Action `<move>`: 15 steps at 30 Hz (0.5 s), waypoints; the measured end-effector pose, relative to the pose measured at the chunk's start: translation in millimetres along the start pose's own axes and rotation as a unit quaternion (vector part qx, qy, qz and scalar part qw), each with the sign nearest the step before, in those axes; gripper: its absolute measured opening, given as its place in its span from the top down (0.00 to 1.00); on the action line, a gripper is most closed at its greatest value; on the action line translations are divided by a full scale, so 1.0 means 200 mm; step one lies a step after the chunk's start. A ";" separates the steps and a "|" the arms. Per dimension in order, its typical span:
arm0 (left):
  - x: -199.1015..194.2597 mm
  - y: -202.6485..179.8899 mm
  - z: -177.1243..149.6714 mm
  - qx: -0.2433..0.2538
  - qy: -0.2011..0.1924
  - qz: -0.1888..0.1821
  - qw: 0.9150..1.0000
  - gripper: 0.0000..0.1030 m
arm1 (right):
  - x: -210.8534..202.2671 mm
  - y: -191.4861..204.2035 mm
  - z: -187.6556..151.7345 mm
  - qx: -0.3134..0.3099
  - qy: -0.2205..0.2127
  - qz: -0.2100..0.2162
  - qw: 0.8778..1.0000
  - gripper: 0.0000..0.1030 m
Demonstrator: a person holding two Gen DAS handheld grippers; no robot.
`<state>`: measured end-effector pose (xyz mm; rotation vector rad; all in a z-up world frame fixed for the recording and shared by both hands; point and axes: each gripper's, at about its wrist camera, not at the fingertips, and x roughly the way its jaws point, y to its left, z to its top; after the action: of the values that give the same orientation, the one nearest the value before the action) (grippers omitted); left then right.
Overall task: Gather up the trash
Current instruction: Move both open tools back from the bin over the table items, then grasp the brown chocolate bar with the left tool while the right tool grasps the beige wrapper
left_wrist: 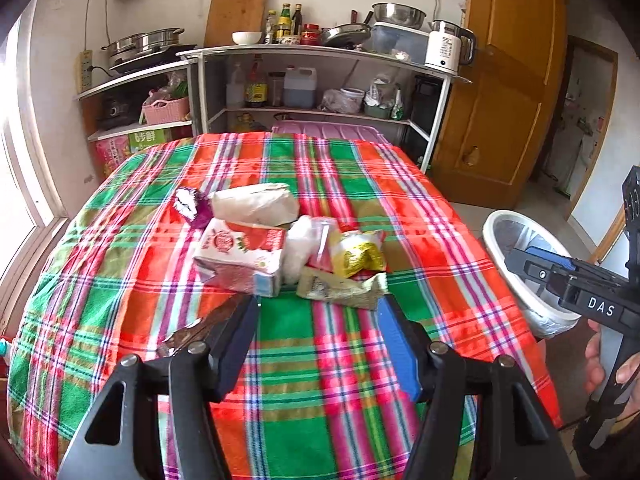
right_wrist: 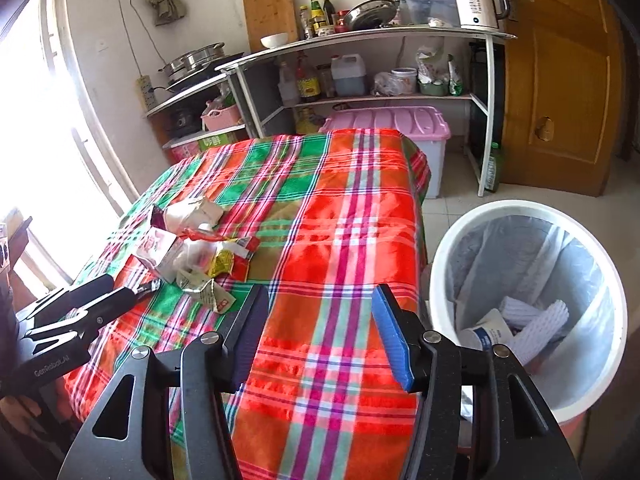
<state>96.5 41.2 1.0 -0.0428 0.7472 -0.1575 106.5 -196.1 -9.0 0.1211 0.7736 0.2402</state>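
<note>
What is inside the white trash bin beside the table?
The white trash bin has a clear plastic liner. At the bottom lie white foam nets and a white paper cup. Anything underneath these pieces is covered and cannot be seen.

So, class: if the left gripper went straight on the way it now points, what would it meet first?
Probably the crumpled pale green wrapper, nearest piece of the trash pile on the tablecloth; the open left gripper holds nothing.

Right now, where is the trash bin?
The white lined trash bin stands on the floor beside the plaid-covered table's right edge, lower right in the right wrist view.
</note>
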 end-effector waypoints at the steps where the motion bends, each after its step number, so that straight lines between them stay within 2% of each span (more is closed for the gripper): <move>1: 0.01 0.04 -0.01 -0.005 0.003 0.002 1.000 0.38 | 0.02 0.03 0.00 -0.004 0.003 0.003 1.000 0.47; 7: 0.05 0.22 -0.04 -0.021 0.020 0.017 0.999 0.37 | 0.18 0.18 0.02 -0.032 0.031 0.018 0.999 0.46; 15: 0.14 0.38 -0.06 -0.021 0.052 0.009 0.998 0.36 | 0.39 0.42 0.03 -0.098 0.062 0.053 0.992 0.46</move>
<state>117.9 111.3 -32.6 -0.0671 0.8541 -0.1270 149.7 -95.8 -40.6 -0.0388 0.8641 0.4269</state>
